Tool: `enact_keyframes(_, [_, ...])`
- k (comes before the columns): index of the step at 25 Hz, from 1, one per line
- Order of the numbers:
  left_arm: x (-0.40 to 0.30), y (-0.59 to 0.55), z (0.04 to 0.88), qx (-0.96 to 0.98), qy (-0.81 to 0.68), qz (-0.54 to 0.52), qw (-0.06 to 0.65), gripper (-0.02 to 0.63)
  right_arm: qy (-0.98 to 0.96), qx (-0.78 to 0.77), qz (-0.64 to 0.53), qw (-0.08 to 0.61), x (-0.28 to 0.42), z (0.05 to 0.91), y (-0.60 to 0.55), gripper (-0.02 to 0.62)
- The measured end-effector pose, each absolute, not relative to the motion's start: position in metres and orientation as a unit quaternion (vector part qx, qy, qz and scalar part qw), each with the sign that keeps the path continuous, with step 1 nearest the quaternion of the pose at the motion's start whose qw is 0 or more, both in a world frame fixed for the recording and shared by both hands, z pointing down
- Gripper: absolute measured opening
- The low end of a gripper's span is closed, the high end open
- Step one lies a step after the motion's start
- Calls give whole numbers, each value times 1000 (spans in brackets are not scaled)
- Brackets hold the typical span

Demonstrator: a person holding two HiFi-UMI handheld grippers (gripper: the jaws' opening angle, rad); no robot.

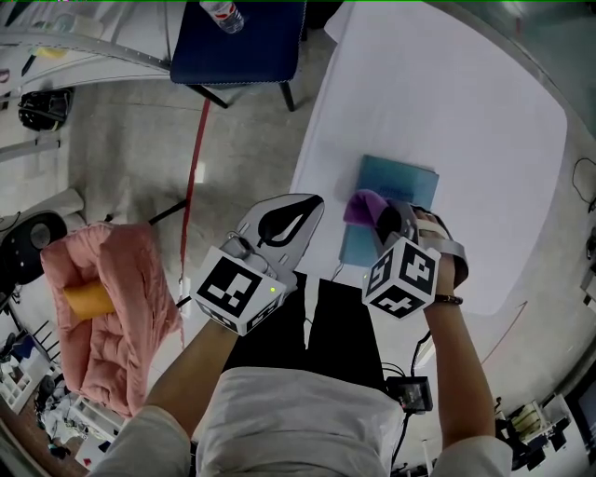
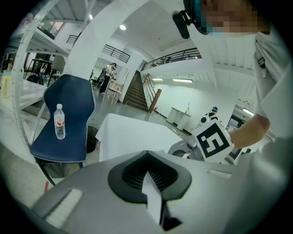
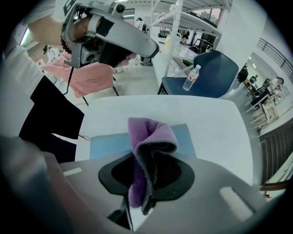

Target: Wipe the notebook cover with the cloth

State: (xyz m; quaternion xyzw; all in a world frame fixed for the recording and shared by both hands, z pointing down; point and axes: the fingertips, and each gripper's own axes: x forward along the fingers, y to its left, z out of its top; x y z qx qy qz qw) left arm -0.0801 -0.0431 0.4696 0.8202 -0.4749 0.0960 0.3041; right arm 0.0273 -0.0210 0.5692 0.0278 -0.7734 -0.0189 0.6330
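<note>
A light-blue notebook (image 1: pixel 396 186) lies flat on the white table (image 1: pixel 466 112), near its front-left edge. My right gripper (image 1: pixel 382 222) hovers over the notebook's near end, shut on a folded purple cloth (image 1: pixel 365 205). In the right gripper view the cloth (image 3: pixel 149 146) sticks up out of the jaws of the right gripper (image 3: pixel 146 178), with the notebook (image 3: pixel 107 145) just beyond it. My left gripper (image 1: pixel 307 210) is shut and holds nothing; it hangs off the table's left edge, beside the notebook. From the left gripper (image 2: pixel 149 176) the notebook is hidden.
A blue chair (image 1: pixel 237 42) with a water bottle (image 1: pixel 223 14) stands beyond the table's far-left corner. A pink padded bundle (image 1: pixel 107 307) with an orange roll (image 1: pixel 88 298) sits at the left. A red line (image 1: pixel 194 177) runs across the floor.
</note>
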Motion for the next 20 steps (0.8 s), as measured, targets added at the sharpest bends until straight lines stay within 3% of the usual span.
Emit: enact_keyframes(20, [-57, -22, 470, 838, -446, 107, 296, 0, -775, 8, 12, 632, 34, 571, 48, 107])
